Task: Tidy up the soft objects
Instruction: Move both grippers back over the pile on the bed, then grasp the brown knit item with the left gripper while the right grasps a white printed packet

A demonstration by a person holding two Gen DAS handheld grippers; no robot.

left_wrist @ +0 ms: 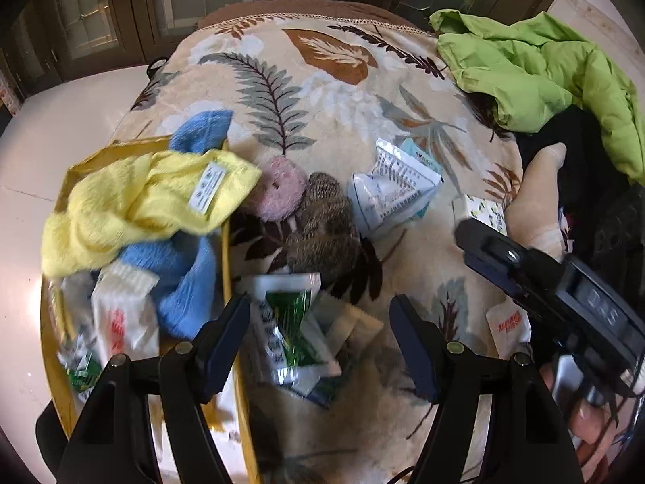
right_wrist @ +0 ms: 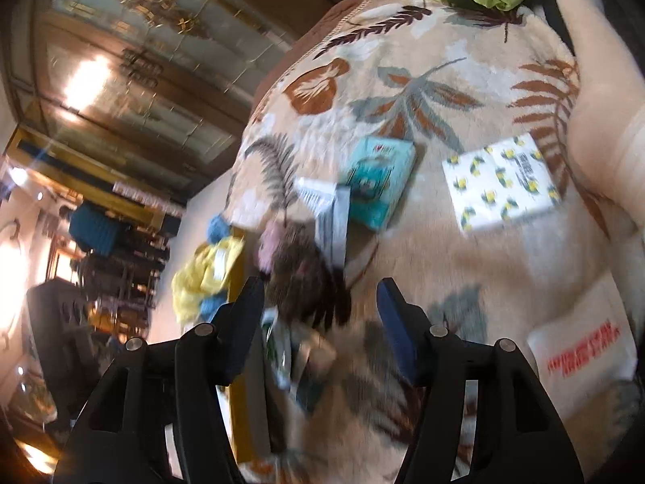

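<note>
A yellow box (left_wrist: 64, 185) at the left holds a yellow cloth (left_wrist: 133, 201), a blue cloth (left_wrist: 181, 278) and tissue packets (left_wrist: 121, 314). A pink and brown plush toy (left_wrist: 306, 209) lies on the leaf-print blanket (left_wrist: 314, 92) beside the box. My left gripper (left_wrist: 320, 339) is open above a green-and-white packet (left_wrist: 290, 334). My right gripper (right_wrist: 320, 322) is open and empty, low over the blanket near the plush toy (right_wrist: 298, 266); its body shows in the left wrist view (left_wrist: 564, 294). The right wrist view is blurred.
White packets (left_wrist: 391, 189), a teal tissue pack (right_wrist: 379, 177), a lemon-print pack (right_wrist: 500, 181) and a red-lettered white packet (right_wrist: 584, 355) lie on the blanket. A green jacket (left_wrist: 544, 68) is at the far right. A socked foot (left_wrist: 536, 201) rests at the right.
</note>
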